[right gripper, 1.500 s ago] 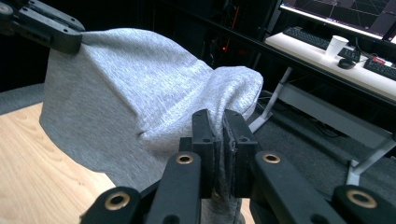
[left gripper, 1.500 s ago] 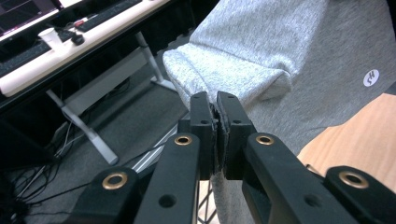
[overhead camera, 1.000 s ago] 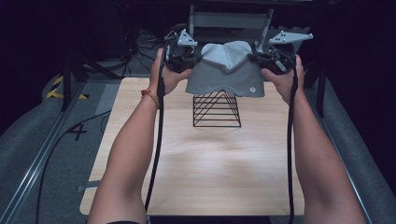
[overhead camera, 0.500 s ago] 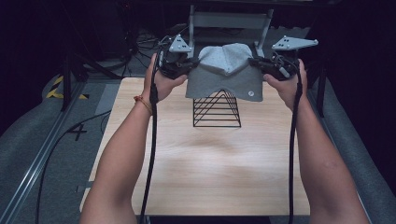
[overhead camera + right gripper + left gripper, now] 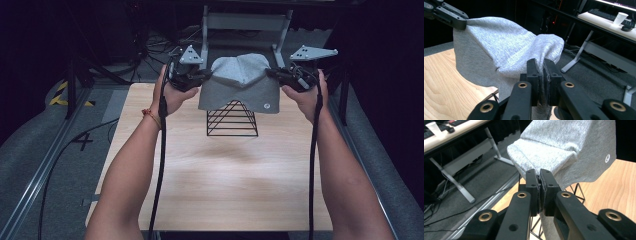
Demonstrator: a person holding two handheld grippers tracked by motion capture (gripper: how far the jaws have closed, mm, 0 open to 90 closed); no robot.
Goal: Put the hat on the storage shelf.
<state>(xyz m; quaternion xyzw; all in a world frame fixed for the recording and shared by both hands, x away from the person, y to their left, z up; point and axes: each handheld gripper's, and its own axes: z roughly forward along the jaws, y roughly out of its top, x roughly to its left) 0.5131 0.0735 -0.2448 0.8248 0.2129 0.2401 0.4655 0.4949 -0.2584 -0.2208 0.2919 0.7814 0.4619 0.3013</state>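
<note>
Cloth, grey and soft, held up in the air over the far end of the wooden table, stretched between two grippers. Small round white mark near its lower right corner in the high view. Bunched into a rounded hump along the top, hanging down in a flat panel below.

Left gripper clamped on the cloth's left edge, jaws pressed together with a fold of grey fabric pinched between them, plain to see in the left gripper view. Right gripper clamped likewise on the right edge, jaws closed on a bunched fold. Left hand and right hand wrapped around the handles, forearms reaching in from the near edge of the table, a thin red band on the left wrist. Black cables trailing back along both arms.

Black wire rack, pyramid-shaped, standing on the table directly under the cloth; lower hem of the cloth covering the rack's top, contact between them impossible to tell. Rack's wire feet also visible beneath the cloth in the left gripper view.

Beyond the table, grey metal frame legs on a dark floor with loose wires. Desk with a white paper cup and a keyboard in the right gripper view.
</note>
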